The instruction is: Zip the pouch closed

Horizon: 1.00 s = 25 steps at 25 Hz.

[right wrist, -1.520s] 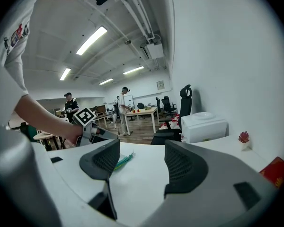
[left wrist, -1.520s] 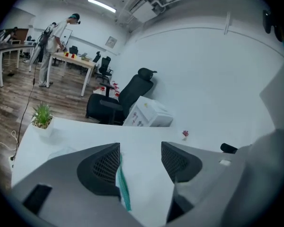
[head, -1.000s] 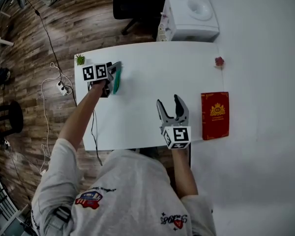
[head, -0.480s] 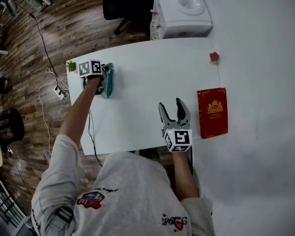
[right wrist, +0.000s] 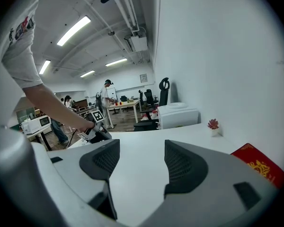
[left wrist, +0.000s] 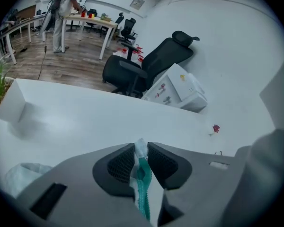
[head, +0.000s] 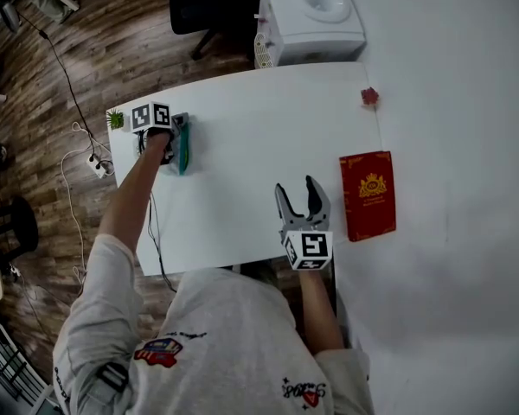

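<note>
A teal and white pouch (head: pixel 182 145) lies near the far left corner of the white table (head: pixel 251 137). My left gripper (head: pixel 179 135) points down at it. In the left gripper view the jaws are closing on the pouch's edge (left wrist: pixel 143 193), and the teal zipper strip runs between the pads (left wrist: pixel 120 163), which touch it on both sides. My right gripper (head: pixel 300 195) hovers over the table's near side, far from the pouch. It stands open with nothing between its fingers (right wrist: pixel 100 161).
A red booklet (head: pixel 368 195) lies at the table's right edge, just right of my right gripper. A small red flower (head: pixel 369 97) stands at the far right corner, a green plant (head: pixel 115 119) at the far left corner. A white water dispenser (head: pixel 311 20) stands behind the table.
My left gripper has dropped toward the table at the pouch and its jaws have narrowed onto the pouch's edge. The right gripper has drifted a little and stays open.
</note>
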Available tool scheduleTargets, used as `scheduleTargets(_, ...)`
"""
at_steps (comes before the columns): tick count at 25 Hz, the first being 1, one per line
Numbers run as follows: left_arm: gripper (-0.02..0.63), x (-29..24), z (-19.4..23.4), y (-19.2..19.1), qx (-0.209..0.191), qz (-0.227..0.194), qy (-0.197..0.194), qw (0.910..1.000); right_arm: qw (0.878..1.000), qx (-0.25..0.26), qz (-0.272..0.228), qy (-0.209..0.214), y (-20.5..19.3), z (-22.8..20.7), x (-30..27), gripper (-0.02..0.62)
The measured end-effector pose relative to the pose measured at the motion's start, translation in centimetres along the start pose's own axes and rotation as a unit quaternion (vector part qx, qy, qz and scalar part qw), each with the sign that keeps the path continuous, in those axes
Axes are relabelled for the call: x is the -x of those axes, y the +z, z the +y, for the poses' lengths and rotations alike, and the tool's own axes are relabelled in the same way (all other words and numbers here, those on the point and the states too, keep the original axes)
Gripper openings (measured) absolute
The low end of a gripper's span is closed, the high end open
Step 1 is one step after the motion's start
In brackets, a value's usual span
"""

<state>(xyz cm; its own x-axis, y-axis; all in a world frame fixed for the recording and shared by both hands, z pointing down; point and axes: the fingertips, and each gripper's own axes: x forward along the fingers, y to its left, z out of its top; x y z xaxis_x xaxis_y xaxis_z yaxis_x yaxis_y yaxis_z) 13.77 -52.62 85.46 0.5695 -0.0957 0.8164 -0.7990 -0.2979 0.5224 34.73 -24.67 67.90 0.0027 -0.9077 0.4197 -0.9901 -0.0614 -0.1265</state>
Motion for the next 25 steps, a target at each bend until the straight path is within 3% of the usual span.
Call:
scheduleTargets(6, 0.038, -0.2, 0.1, -0.1, -0.008, 0.002, 0.004, 1.0000, 1.000, 0.020, 0.000, -0.001, 0.1, 0.3, 0.4, 0.275)
scheduleTargets(13, 0.023, 1.8, -1.8, -0.1, -0.022, -0.040, -0.054, 0.9975, 0.999, 0.030, 0.013, 0.012, 0.7, 1.8, 0.3, 0.273)
scheduleTargets(18, 0.018, 5.8, -4.7, 0.6, -0.037, -0.101, -0.121, 0.9868, 0.999, 0.040, 0.004, 0.035, 1.5, 3.5, 0.2, 0.273)
scheduleTargets(25, 0.018, 12.5, -6.7, 0.6, -0.057, -0.185, -0.165, 0.9670, 0.993, 0.073, -0.038, 0.082, 3.4, 6.7, 0.2, 0.265)
